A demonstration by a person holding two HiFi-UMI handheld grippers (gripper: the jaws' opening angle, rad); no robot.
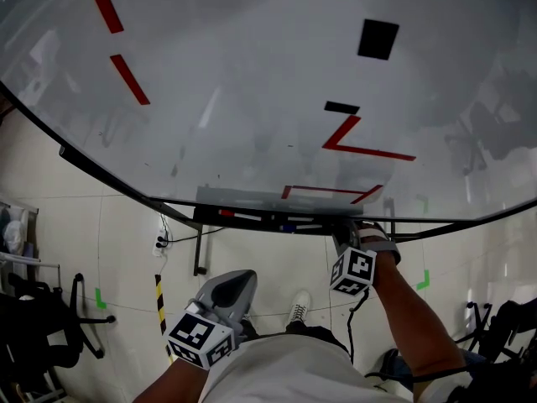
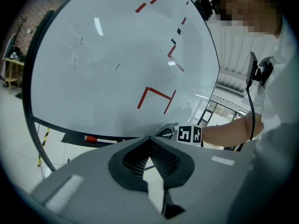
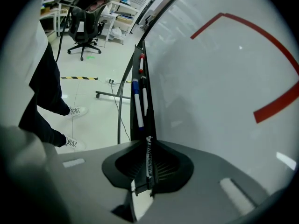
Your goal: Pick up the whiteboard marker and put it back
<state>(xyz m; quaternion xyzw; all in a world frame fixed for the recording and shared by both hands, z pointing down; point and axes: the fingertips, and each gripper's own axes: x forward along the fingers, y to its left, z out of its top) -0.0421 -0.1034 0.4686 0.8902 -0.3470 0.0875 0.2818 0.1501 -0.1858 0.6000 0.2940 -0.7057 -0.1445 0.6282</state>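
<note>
A black whiteboard marker (image 3: 149,158) lies lengthwise between the jaws of my right gripper (image 3: 148,146), which is shut on it. Its tip points along the dark tray (image 3: 151,125) under the whiteboard (image 1: 252,74). In the head view the right gripper (image 1: 346,230) sits at the right part of the tray (image 1: 252,219). A blue marker (image 3: 137,105), a white one (image 3: 145,99) and a red-capped one (image 3: 141,62) lie in the tray. My left gripper (image 1: 233,289) hangs low, away from the board, shut and empty.
The whiteboard carries red lines (image 1: 357,145) and a black square (image 1: 377,39). Below it are the board's stand leg (image 1: 199,254), a power strip (image 1: 159,243), yellow-black floor tape (image 1: 159,296) and the person's shoe (image 1: 298,309). Office chairs (image 3: 84,22) stand farther left.
</note>
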